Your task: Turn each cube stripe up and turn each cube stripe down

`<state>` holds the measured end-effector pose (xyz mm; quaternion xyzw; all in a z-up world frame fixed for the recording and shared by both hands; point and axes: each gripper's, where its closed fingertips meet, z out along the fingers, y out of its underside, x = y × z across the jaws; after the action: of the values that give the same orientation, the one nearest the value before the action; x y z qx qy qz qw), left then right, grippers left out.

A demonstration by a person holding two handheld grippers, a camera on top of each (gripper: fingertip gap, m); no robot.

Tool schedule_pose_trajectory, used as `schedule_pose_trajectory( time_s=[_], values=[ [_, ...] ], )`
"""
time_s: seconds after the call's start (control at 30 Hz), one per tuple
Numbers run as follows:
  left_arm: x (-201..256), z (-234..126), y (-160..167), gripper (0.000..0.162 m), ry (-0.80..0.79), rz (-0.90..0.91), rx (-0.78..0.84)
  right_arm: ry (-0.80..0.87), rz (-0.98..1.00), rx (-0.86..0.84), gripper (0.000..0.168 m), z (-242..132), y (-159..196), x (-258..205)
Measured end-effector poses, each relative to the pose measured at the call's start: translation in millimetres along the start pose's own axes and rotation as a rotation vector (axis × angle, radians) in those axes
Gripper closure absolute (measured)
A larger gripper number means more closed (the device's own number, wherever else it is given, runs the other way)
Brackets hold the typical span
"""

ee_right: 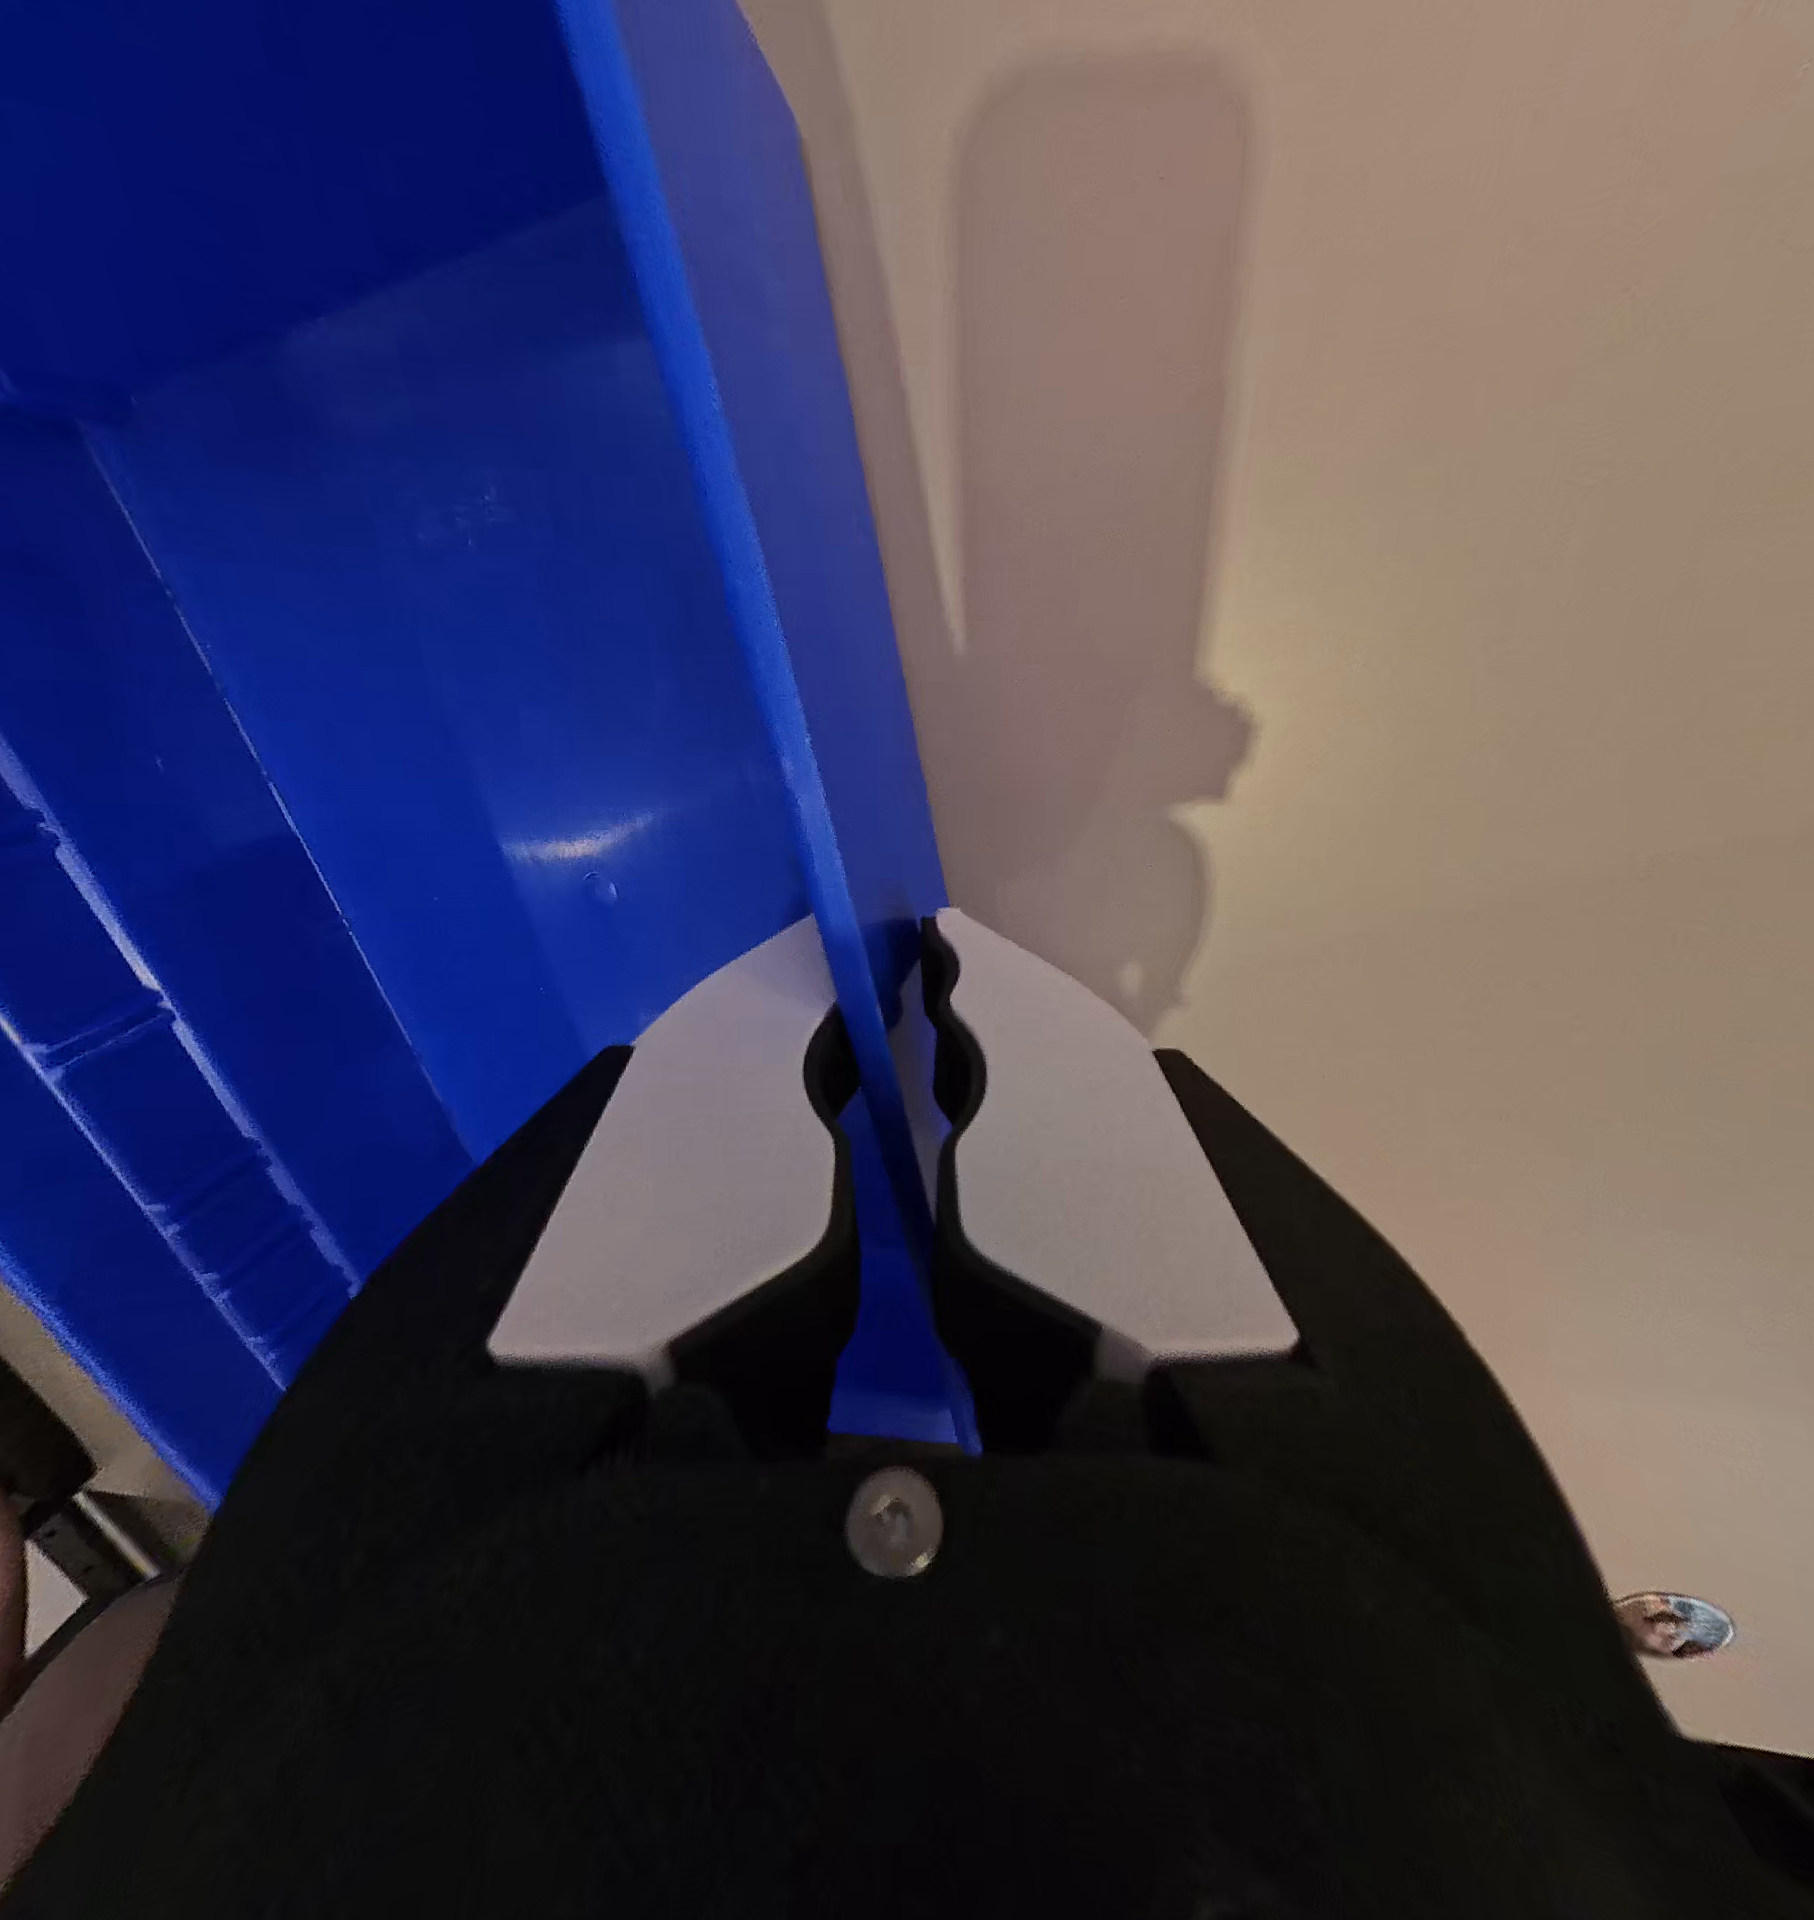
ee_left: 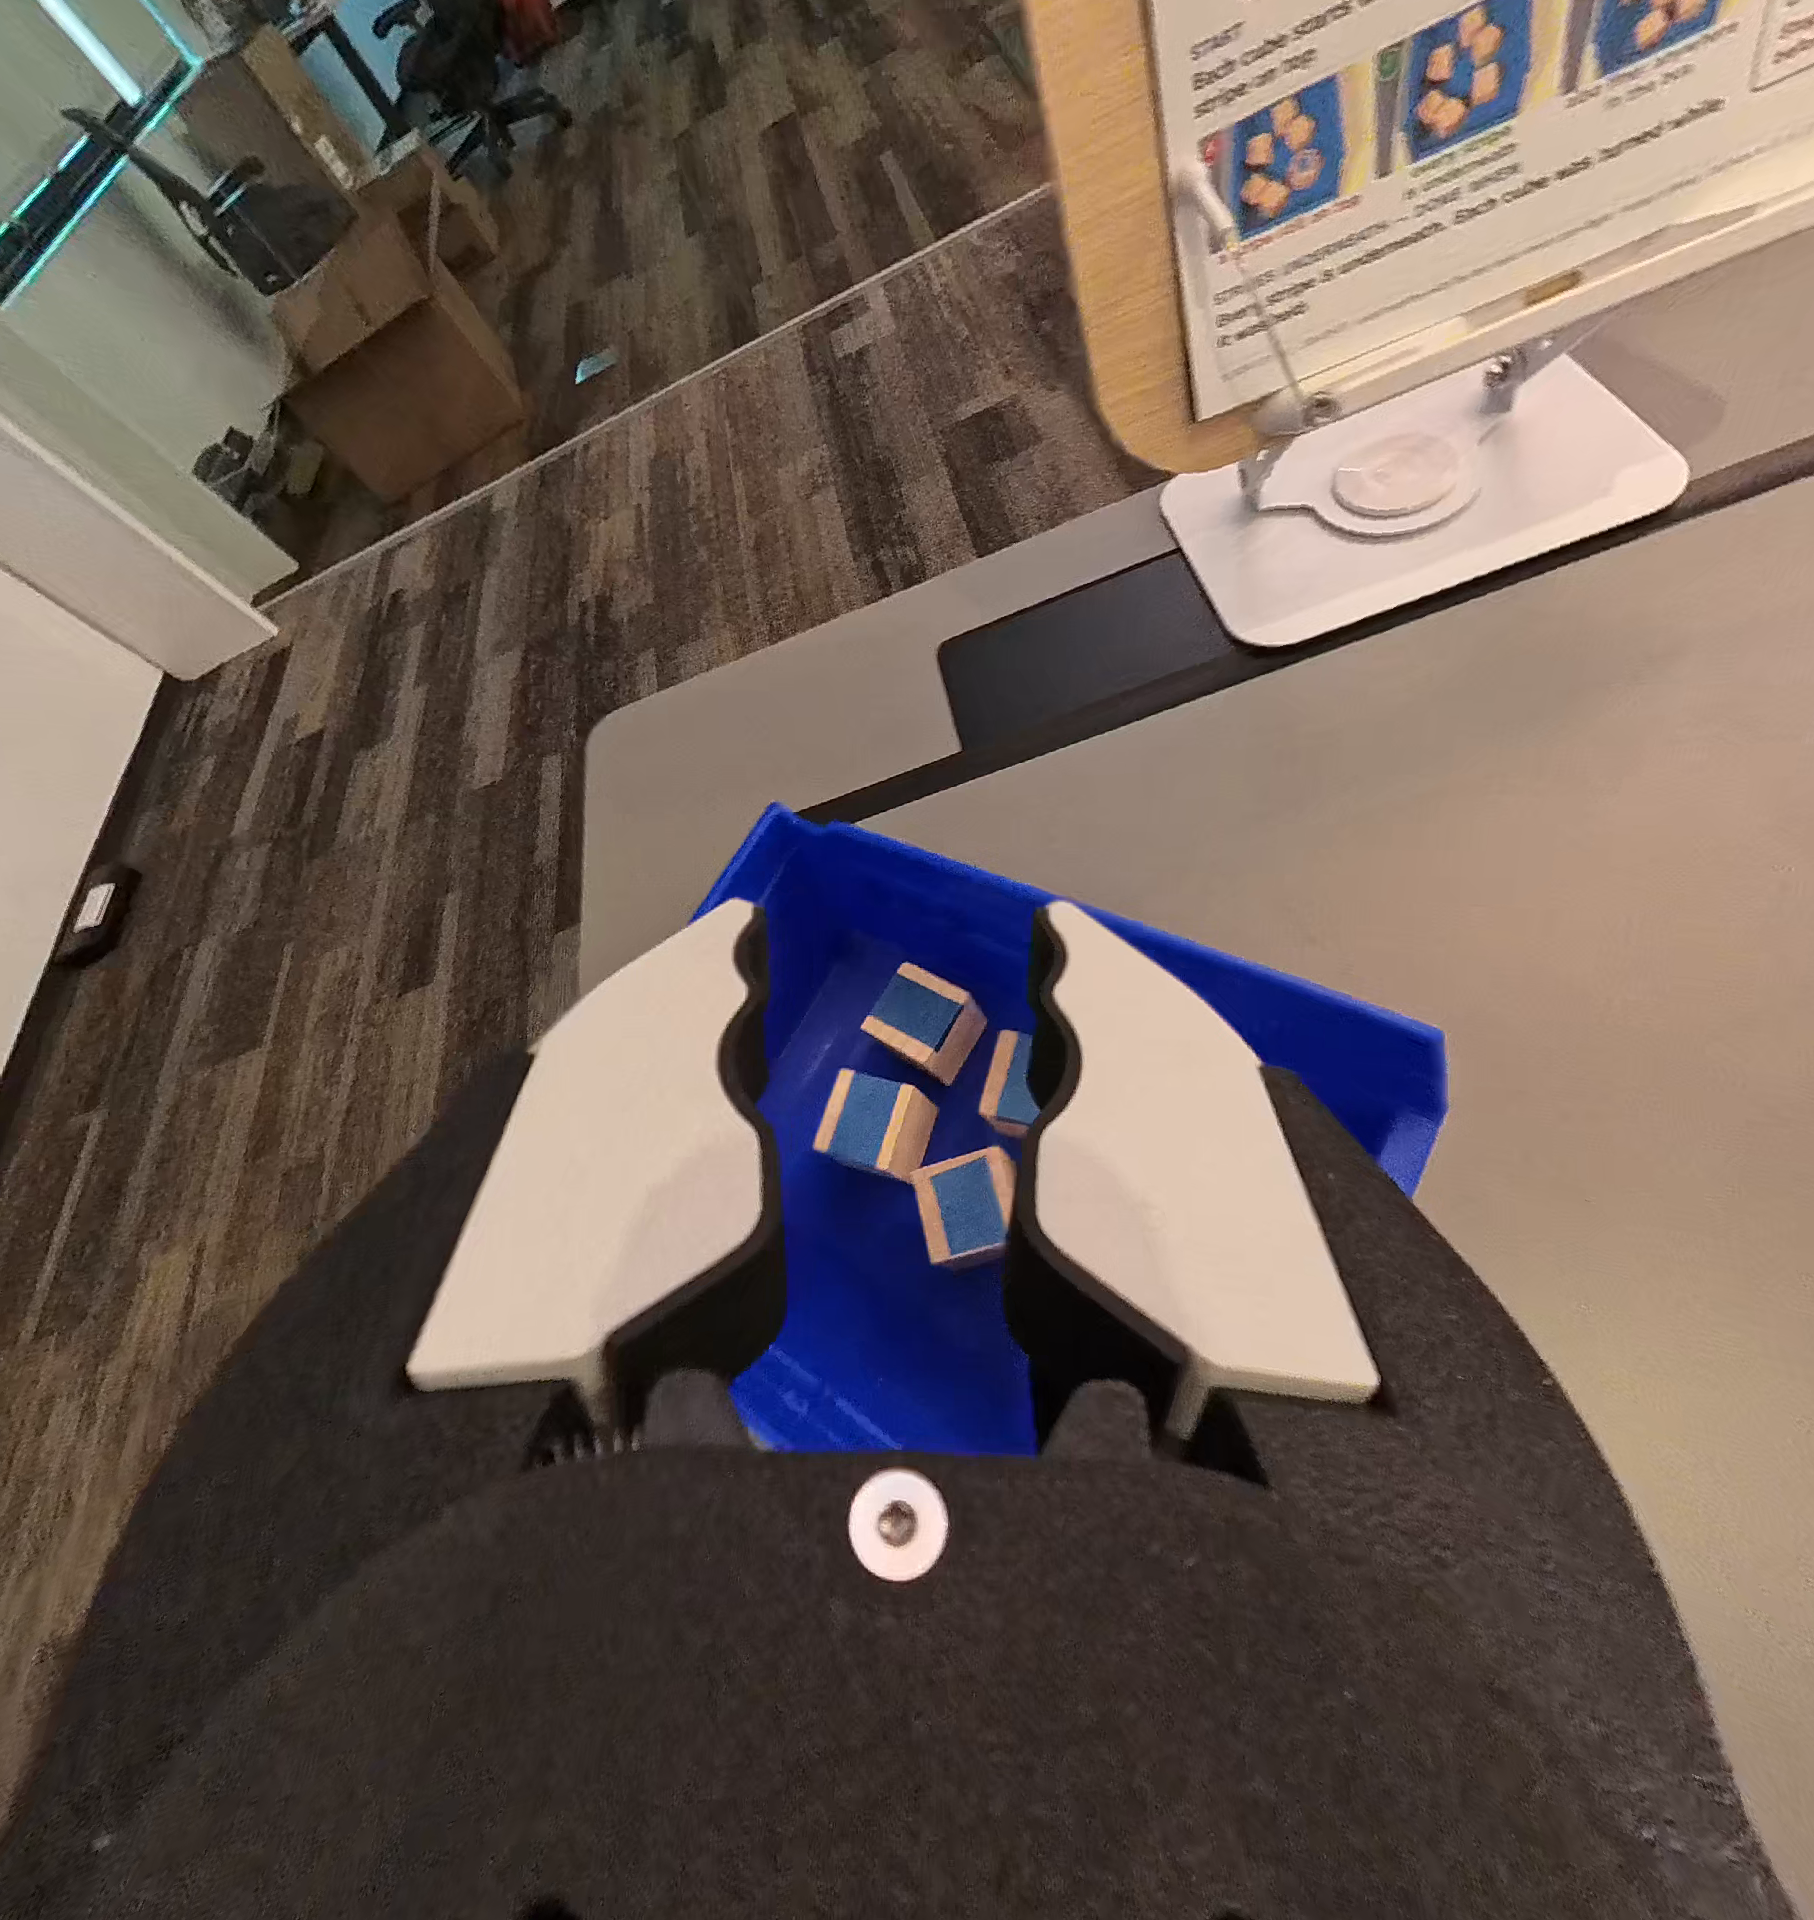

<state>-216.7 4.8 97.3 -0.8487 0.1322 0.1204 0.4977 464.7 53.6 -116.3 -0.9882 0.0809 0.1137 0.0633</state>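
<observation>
R gripper point(ee_right: 887, 997) clamps bin point(ee_right: 446, 644) wall | L gripper point(ee_left: 895, 971) wide over cubes point(ee_left: 924, 1023)

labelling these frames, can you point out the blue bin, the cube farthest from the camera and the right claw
blue bin point(ee_left: 1246, 997): left wrist view, on its far wall.
farthest cube point(ee_left: 922, 1021): left wrist view, on its blue top face.
right claw point(ee_right: 887, 997): right wrist view, midway between the fingertips, which straddle the bin's wall.
</observation>
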Motion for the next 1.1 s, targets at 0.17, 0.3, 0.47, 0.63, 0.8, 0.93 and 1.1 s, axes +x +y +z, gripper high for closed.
schedule_pose_trajectory(
  time_s=[0.17,0.3,0.47,0.63,0.8,0.93,1.1],
  values=[
    [-48,-12,26,0.097,-0.099,-0.185,-0.046,0.03,-0.072,0.219,0.127,-23,-18,4],
    [-66,-16,82,0.089,-0.163,-0.337,-0.144,0.018,-0.116,0.487,0.12,-74,-37,-5],
    [-57,0,155,0.088,-0.172,-0.507,-0.269,-0.057,-0.17,0.648,0.121,-112,-40,-29],
    [-42,21,203,0.087,-0.148,-0.586,-0.466,-0.047,-0.284,0.639,0.121,-113,-37,-46],
    [-27,37,226,0.113,-0.096,-0.548,-0.629,-0.062,-0.336,0.567,0.122,-98,-32,-55],
    [-27,48,229,0.123,-0.054,-0.52,-0.682,-0.075,-0.365,0.563,0.122,-97,-30,-61],
    [-35,74,218,0.126,0.073,-0.409,-0.68,-0.079,-0.372,0.545,0.122,-93,-29,-63]
  ],
)
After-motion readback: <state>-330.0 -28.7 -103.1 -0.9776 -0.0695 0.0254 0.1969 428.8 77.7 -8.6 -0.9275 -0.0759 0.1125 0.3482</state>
